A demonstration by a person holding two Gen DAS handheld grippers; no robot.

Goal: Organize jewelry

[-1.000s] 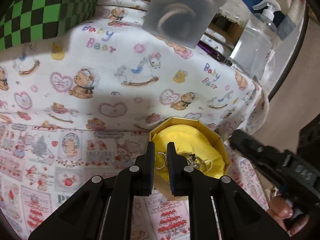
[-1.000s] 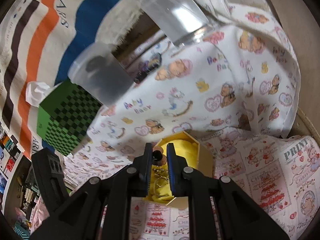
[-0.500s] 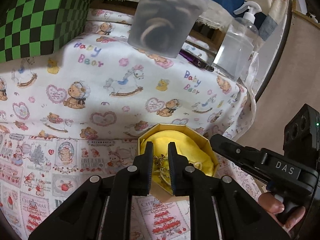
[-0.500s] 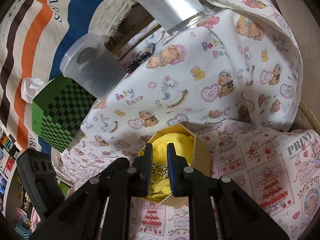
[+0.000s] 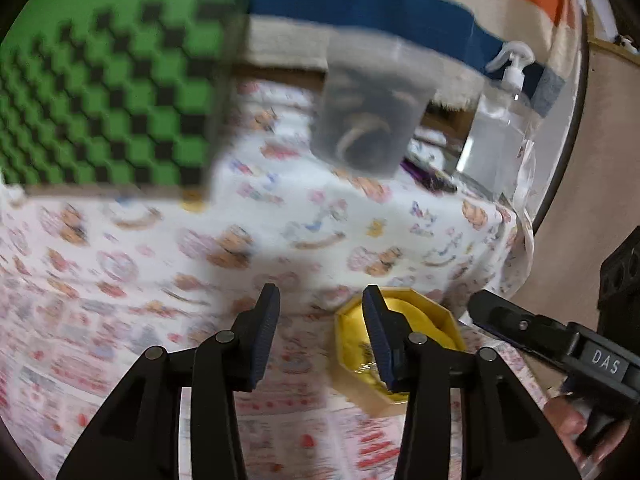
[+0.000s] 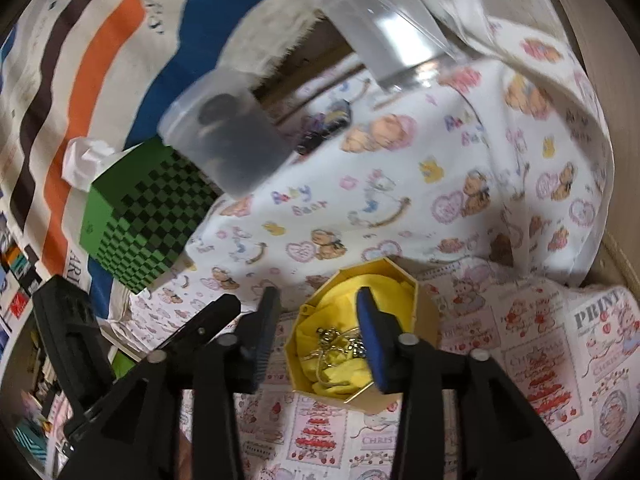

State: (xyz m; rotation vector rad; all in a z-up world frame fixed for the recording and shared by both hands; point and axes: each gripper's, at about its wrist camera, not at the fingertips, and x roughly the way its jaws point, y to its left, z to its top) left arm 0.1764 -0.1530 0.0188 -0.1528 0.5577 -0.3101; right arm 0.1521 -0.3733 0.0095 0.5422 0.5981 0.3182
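A patterned cloth (image 6: pixel 400 200) printed with bears and cakes covers the whole work surface, and at the back of it stand a green checkered box (image 6: pixel 136 232), a frosted plastic tub (image 6: pixel 228 140) and a clear pump bottle (image 5: pixel 496 140), all well apart from the action. Nearer the front sits the octagonal yellow box (image 6: pixel 424 300), open on top and lined with yellow cloth, and in it lies the jewelry (image 6: pixel 340 344), a small tangle of silvery rings and chain resting toward the near-left side of the lining. Both tools hang above the cloth with nothing in them: the right gripper (image 6: pixel 316 320) has its jaws spread wide, and the left gripper (image 5: pixel 320 320) is just as wide. From either one the box lies off to the right of the gap, behind the right-hand finger rather than between the two, so either would need to shift rightward and down to straddle the pile; I cannot pick out a clear long axis in the tangle. The right wrist view looks down into the box and shows the pieces plainly, whereas the left view is smeared with blur and its own finger hides most of the lining, leaving only a glint; the right gripper looks the better placed
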